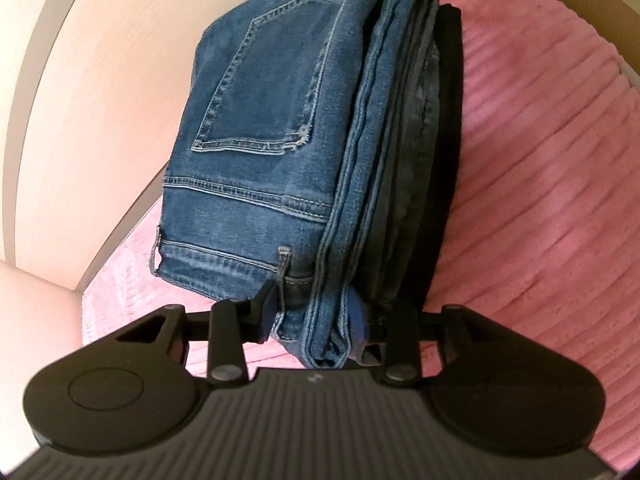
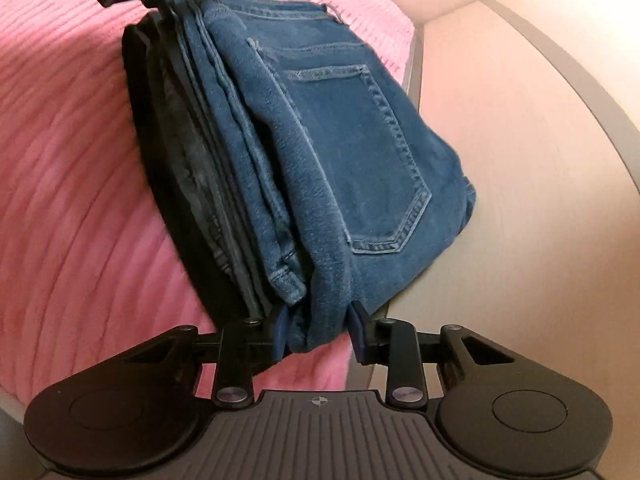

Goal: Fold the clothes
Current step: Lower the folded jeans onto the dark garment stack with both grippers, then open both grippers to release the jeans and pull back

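A pair of blue jeans (image 1: 256, 136), folded into a thick bundle with a back pocket showing, is held off the pink bedspread (image 1: 540, 184). My left gripper (image 1: 314, 314) is shut on the waistband end of the bundle. My right gripper (image 2: 320, 334) is shut on the opposite end of the same jeans (image 2: 352, 152). Darker folded clothes (image 1: 444, 152) lie stacked against the jeans, next to the bedspread; they also show in the right wrist view (image 2: 168, 168). Each gripper shows at the top of the other's view.
A pale wooden panel (image 1: 104, 92) with a grey edge stands beside the bed, close behind the jeans; it also shows in the right wrist view (image 2: 520, 160). The ribbed pink bedspread (image 2: 68, 160) covers the rest.
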### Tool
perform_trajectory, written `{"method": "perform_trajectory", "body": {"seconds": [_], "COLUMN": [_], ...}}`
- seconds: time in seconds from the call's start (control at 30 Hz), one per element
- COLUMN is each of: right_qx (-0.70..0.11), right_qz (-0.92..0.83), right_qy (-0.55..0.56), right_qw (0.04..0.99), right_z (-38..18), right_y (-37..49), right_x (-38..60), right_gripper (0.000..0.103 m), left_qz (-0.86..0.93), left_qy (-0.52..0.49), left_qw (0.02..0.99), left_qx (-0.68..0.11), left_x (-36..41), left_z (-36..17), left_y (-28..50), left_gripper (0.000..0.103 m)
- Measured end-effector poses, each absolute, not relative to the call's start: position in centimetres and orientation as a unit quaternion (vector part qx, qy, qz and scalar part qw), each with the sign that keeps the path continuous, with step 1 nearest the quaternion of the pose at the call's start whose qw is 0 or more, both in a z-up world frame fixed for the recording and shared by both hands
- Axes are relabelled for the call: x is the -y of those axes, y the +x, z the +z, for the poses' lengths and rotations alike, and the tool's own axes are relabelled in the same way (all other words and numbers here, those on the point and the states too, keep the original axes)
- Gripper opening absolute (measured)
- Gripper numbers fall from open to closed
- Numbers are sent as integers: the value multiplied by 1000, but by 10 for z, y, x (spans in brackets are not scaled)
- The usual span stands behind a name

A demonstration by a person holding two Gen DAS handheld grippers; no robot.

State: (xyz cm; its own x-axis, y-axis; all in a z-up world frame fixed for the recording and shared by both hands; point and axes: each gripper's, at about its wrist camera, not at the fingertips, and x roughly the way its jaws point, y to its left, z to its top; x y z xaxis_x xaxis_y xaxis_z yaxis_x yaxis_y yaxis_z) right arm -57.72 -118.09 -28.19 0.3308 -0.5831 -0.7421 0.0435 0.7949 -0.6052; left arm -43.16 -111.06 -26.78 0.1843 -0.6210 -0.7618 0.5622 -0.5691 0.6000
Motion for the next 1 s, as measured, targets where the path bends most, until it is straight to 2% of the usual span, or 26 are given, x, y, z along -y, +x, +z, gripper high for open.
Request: {"method": "perform_trajectory", "body": {"seconds": [0.23,0.37,0.43,0.5,0.57,0.63,0.77,0.8,0.83,0.9,1.0], "right_qx": [-558,-501,-456,-416,-406,-419,-426,-421,-415,-410,-414], "right_qz": [-233,-250,-275,-292,-298,-294,-286,-287,-293,-300,-305], "right_qy": [-155,-88,-27,62,175,233,197,194,190,191,213], "right_qw": [782,824,846,859,846,827,835,838,840,840,831], "right_z": [-246,-212,-200,-198,-216,-243,-234,-228,-224,-220,-213], "right_y": [-578,-571,-567,-564,-565,-569,-564,-564,-566,-573,-588], "right_x": [1180,1181,1197,1222,1249,1262,1258,1255,1251,1239,1213], "right_gripper": [33,33,33,33,33,33,36,43,58,75,75], "left_qz": [-639,-642,-650,-652,-639,-633,-623,-616,-607,-589,-563], "left_qy": [591,521,459,383,362,386,391,387,384,382,371], "left_qw": [491,554,586,603,599,594,598,604,610,619,631], "left_qx": [-34,-100,-155,-253,-318,-313,-318,-326,-333,-351,-385], "left_x": [1101,1110,1126,1146,1161,1166,1163,1159,1154,1140,1118], "left_z": [-232,-202,-193,-195,-213,-228,-217,-214,-211,-208,-204], "left_y": [-416,-405,-397,-382,-375,-381,-379,-377,-374,-373,-374], "left_gripper": [33,33,33,33,33,32,32,32,31,32,43]}}
